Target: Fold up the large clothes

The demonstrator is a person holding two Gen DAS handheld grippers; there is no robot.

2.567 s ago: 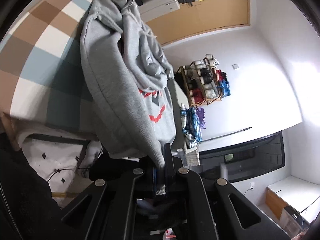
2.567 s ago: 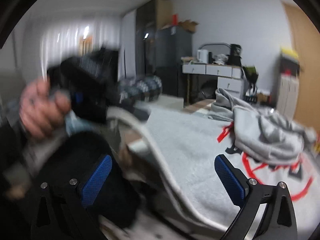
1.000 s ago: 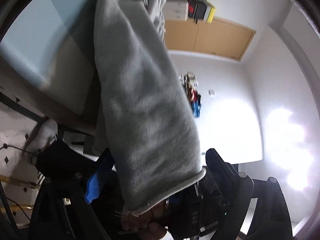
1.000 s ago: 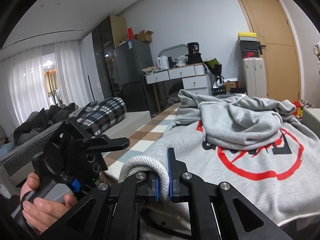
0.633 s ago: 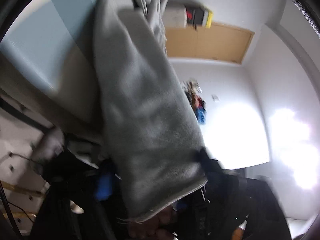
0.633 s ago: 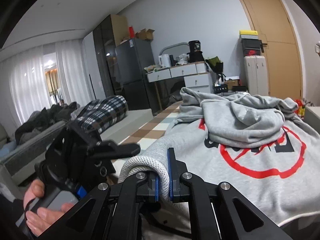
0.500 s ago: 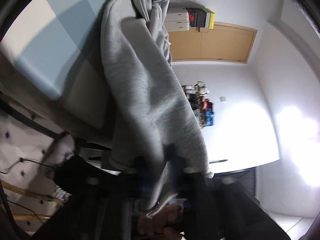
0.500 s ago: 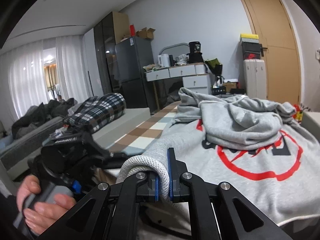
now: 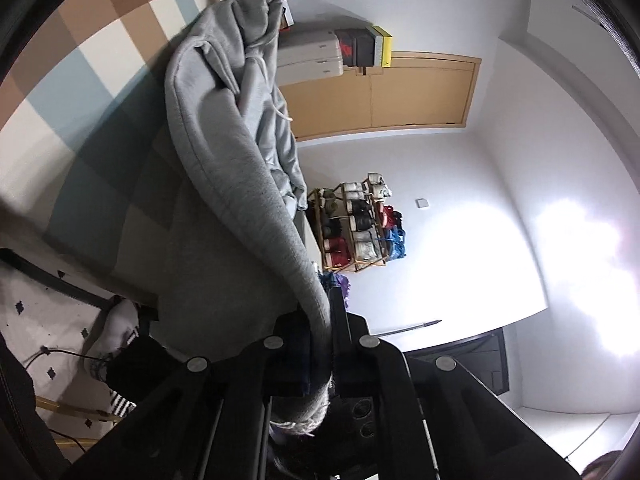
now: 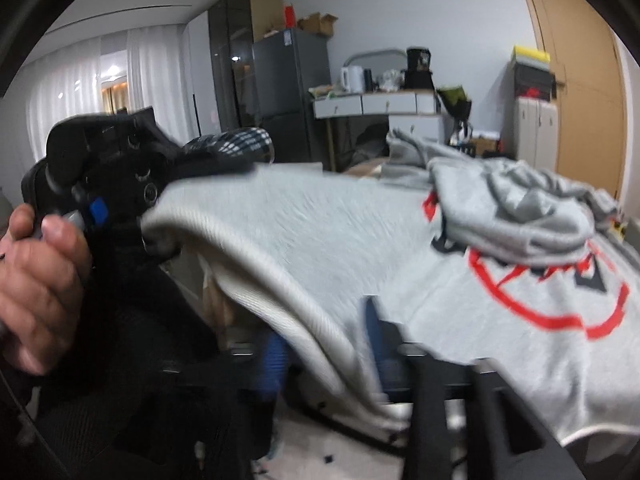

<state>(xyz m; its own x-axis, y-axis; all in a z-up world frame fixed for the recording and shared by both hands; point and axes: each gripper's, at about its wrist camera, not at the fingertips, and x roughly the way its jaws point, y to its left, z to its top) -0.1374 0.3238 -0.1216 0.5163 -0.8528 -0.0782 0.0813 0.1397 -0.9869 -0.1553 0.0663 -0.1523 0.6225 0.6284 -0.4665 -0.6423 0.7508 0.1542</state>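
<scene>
- L gripper point(image 9: 320, 344): jaws pressed together, pinching the ribbed hem of the grey hoodie point(image 9: 240, 168); cloth runs from the pinch up & away to the bunched hood w/ a white drawstring.
- R gripper point(image 10: 326, 344): jaws have just been opening, now spread; blue pads either side of the hem fold, which lies between them, not squeezed. View blurred.
- Person's left hand point(image 10: 38, 276) grips the L gripper's handle, seen in the R wrist view, at the hem's left corner.
- Count: 1 hoodie, 2 grippers, 1 hand in view.
- Hoodie front faces up: red ring & dark print point(image 10: 548, 292); sleeves/hood heaped on top near the far end.
- Surface: bed w/ checked cover point(image 9: 80, 92), brown/white/pale blue squares; hoodie spread over it, hem end lifted off the near edge.
- Room: wooden door point(image 10: 580, 80), white walls, dark fridge point(image 10: 288, 84), desk w/ drawers point(image 10: 384, 104) carrying a kettle, shoe rack point(image 9: 356, 224), white curtains point(image 10: 80, 88), plaid roll point(image 10: 236, 144) behind the L gripper.
</scene>
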